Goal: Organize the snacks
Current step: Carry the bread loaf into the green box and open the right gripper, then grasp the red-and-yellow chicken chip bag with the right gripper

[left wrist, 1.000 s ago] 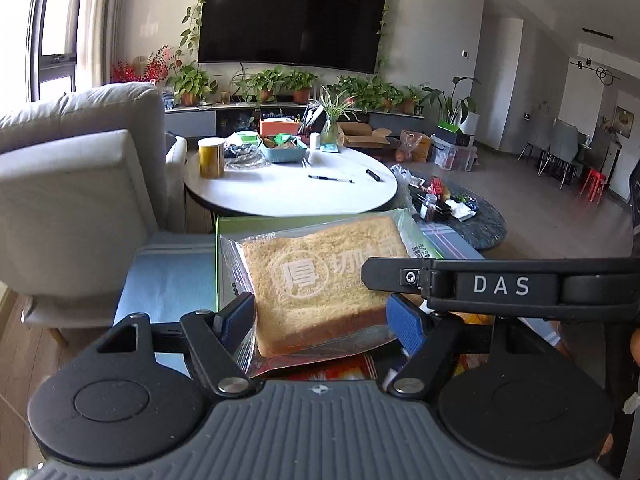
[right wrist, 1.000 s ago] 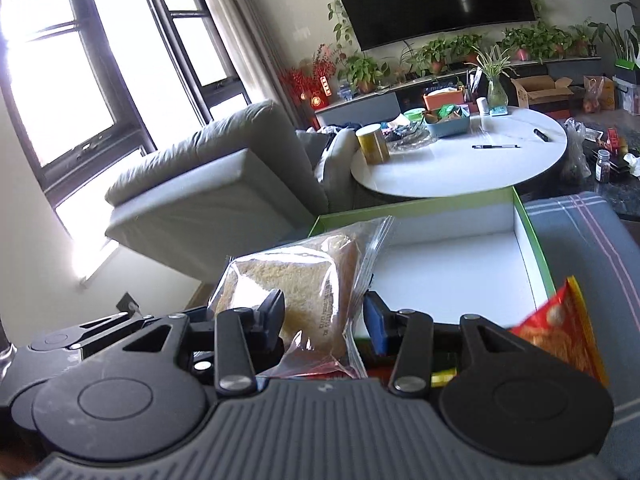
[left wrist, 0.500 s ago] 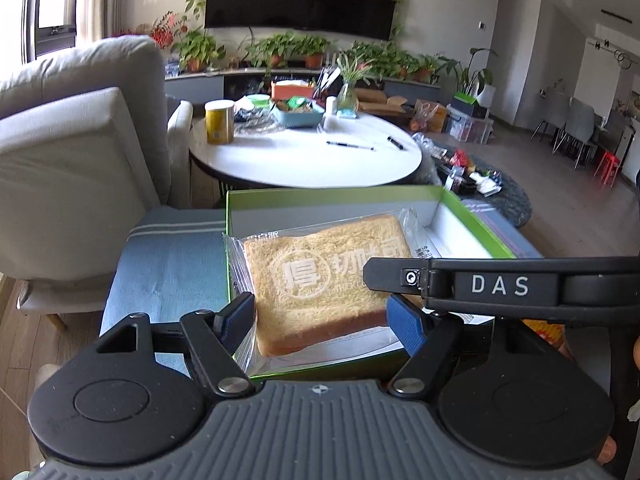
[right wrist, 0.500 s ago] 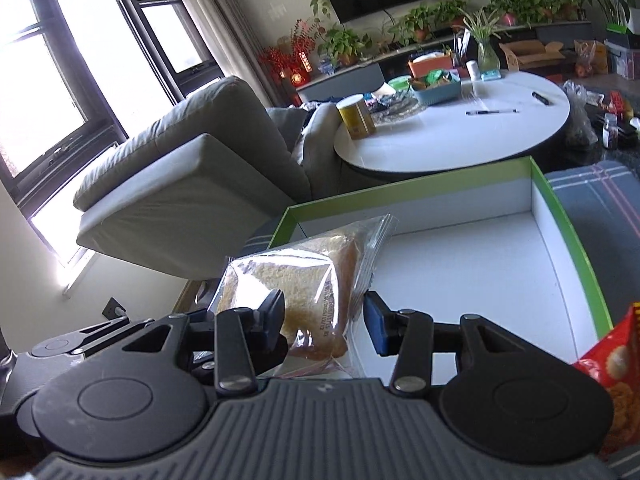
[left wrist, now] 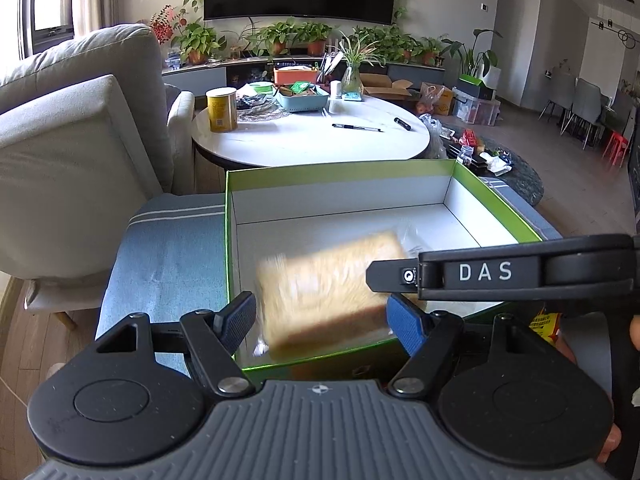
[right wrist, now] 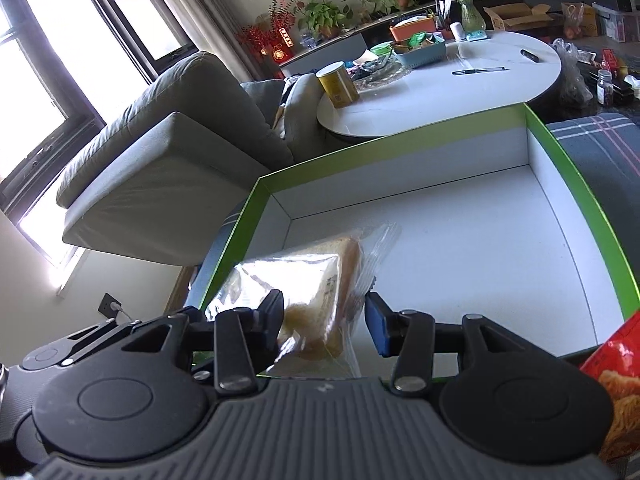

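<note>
Left tool (left wrist: 320, 318) spread, pads clear of the clear-wrapped square toast slice (left wrist: 332, 292); right tool (right wrist: 324, 320) also spread, wrapper between its pads, real pinch unclear; toast blurred in left view, at the near-left corner inside the green-rimmed white cardboard box (right wrist: 576, 200), probably just let go; lies roughly flat, broad face up, no marked long axis; first snack about in; red crinkly snack bag (right wrist: 612, 388) outside the box waits; rest of box empty.

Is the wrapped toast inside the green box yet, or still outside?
Inside: the wrapped toast sits within the green box walls, above its white floor. Whether it rests there, cannot tell.
</note>
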